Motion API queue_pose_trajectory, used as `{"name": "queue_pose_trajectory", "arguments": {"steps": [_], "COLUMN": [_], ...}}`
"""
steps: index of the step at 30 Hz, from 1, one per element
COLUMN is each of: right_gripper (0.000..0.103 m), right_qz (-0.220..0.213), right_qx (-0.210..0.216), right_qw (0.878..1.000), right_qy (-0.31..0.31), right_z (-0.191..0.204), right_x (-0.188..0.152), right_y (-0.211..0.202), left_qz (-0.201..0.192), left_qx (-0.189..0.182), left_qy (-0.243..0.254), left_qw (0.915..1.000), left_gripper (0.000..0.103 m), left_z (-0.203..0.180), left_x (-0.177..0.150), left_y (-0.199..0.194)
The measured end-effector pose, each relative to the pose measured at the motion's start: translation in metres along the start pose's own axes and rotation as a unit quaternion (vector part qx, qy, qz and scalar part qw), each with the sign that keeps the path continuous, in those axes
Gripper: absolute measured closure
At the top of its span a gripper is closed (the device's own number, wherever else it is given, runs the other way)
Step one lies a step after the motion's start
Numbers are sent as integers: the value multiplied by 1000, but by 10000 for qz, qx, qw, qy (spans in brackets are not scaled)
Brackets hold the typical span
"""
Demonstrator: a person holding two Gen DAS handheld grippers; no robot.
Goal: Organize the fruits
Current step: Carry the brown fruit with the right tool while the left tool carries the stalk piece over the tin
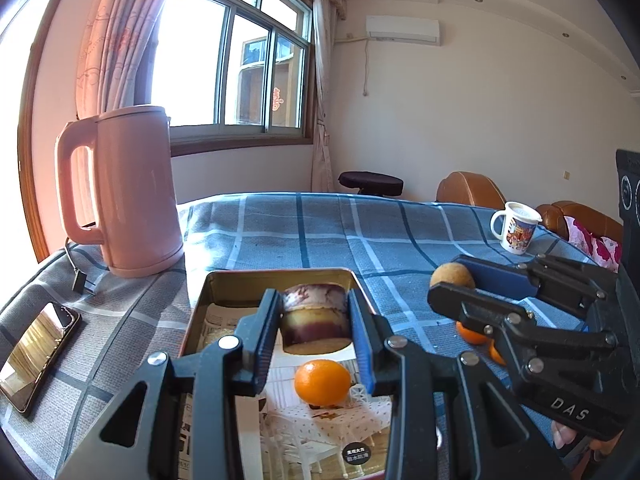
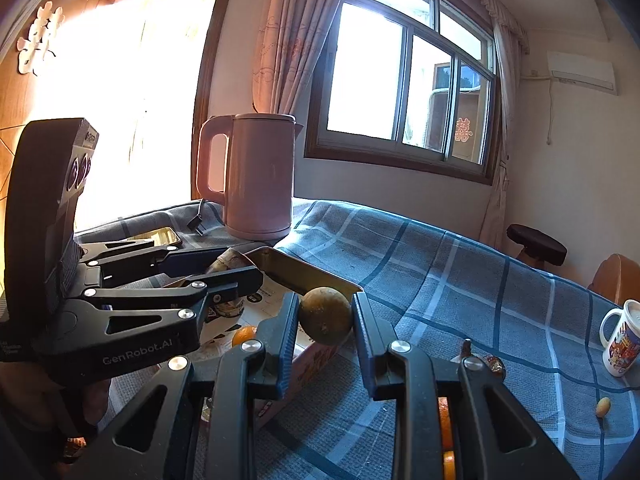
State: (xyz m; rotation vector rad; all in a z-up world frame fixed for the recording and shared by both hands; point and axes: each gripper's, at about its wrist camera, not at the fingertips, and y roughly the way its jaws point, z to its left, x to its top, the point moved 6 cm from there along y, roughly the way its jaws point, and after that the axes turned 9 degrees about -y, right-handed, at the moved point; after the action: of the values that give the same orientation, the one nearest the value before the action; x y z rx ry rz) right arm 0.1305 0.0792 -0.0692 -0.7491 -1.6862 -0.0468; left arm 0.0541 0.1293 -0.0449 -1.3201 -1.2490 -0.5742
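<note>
Left wrist view. Left gripper (image 1: 316,330) clenched on a purple-and-yellow cut piece of fruit (image 1: 314,318), pads pressing both its sides, held above the far half of a gold metal tin (image 1: 212,280). Tin lined with printed paper; an orange (image 1: 322,382) lying on that paper just below the held piece. Right gripper (image 1: 450,280) reaching in from the right edge, grasping a round brownish fruit (image 1: 452,276) over the blue plaid tablecloth (image 1: 320,232), just right of the tin. Two more small oranges (image 1: 471,333) on the cloth, partly hidden under that gripper's lower finger. Pink kettle (image 1: 128,192) standing upright at the left behind the tin, a phone (image 1: 36,356) lying flat at the near left, a printed mug (image 1: 516,232) far right.

Right wrist view. Right gripper (image 2: 326,320) closed on the round brownish fruit (image 2: 326,315), the fruit wedged between the two pads, hanging at the tin's (image 2: 304,276) near right corner. Left gripper (image 2: 240,272) coming in from the left, over the tin, its held piece (image 2: 224,262) barely visible between its fingers. Orange (image 2: 244,335) seen inside the tin, under the left gripper. Kettle (image 2: 260,176) behind, mug (image 2: 622,338) at the right edge, a small yellow fruit (image 2: 603,406) on the cloth (image 2: 440,280) near the mug, apart from the rest. Dark small things near the right finger too blurred to name.
</note>
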Motion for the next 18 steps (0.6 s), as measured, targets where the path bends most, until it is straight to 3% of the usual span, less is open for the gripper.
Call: {"name": "queue_pose_trajectory", "arguments": {"steps": [18], "right_gripper": [74], "right_qz": [216], "right_qx": [344], "right_qw": [9989], "right_qy": [-250], "right_z": [37], "right_x": [3], "right_y": [33], "left_qz": [185], "left_qx": [494], "left_qy": [-205], "left_qw": [9984], "left_gripper": [67], "left_z": [40], "left_x": [2], "left_y": [2]}}
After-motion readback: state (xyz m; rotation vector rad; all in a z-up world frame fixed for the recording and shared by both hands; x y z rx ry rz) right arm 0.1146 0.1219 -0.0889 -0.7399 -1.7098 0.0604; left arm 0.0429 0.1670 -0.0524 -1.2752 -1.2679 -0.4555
